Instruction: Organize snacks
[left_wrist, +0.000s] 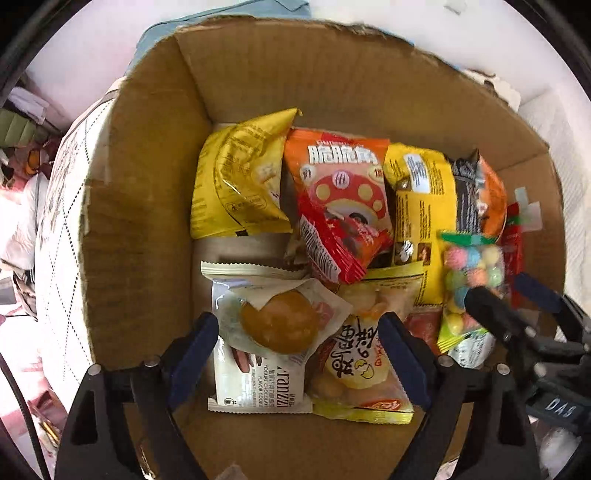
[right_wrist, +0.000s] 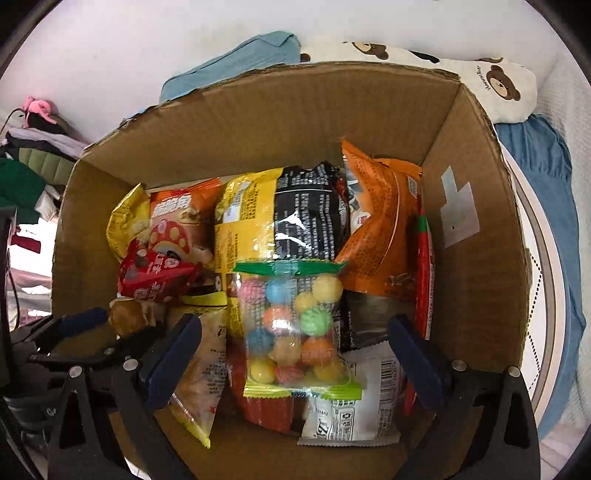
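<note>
Both grippers hang over an open cardboard box (right_wrist: 476, 206) that rests on bedding, with a bear-print pillow (right_wrist: 491, 81) and blue cloth (right_wrist: 236, 62) beyond its far wall. The snacks sit inside the box, packed across its floor from left to right.

Progress, as judged from the present layout: most of the work looks done. A good dozen packets are already in the box and none can be seen lying outside it. What remains appears to be tidying — the near row lies flat and overlapping, while the far row stands roughly on edge.

Condition of contents: at far left a yellow packet (left_wrist: 236, 181) leans against the orange mushroom-print bag (left_wrist: 343, 199); right of these stand a yellow-and-black bag (right_wrist: 280, 218) and an orange pouch (right_wrist: 380, 229), with a red packet (right_wrist: 424, 280) squeezed against the right wall. In the near row lie a wrapped round bun (left_wrist: 280, 321), a white cookie pack (left_wrist: 255, 384) under it, a yellow-edged egg-snack bag (left_wrist: 362, 373) and a clear bag of coloured candy balls (right_wrist: 295, 332). All wrappers appear sealed and undamaged, though several are crumpled.

The left gripper (left_wrist: 299, 350) has its fingers spread wide on either side of the bun, holding nothing. The right gripper (right_wrist: 295, 358) is likewise wide, straddling the candy bag — whether the pads touch it cannot be told.
</note>
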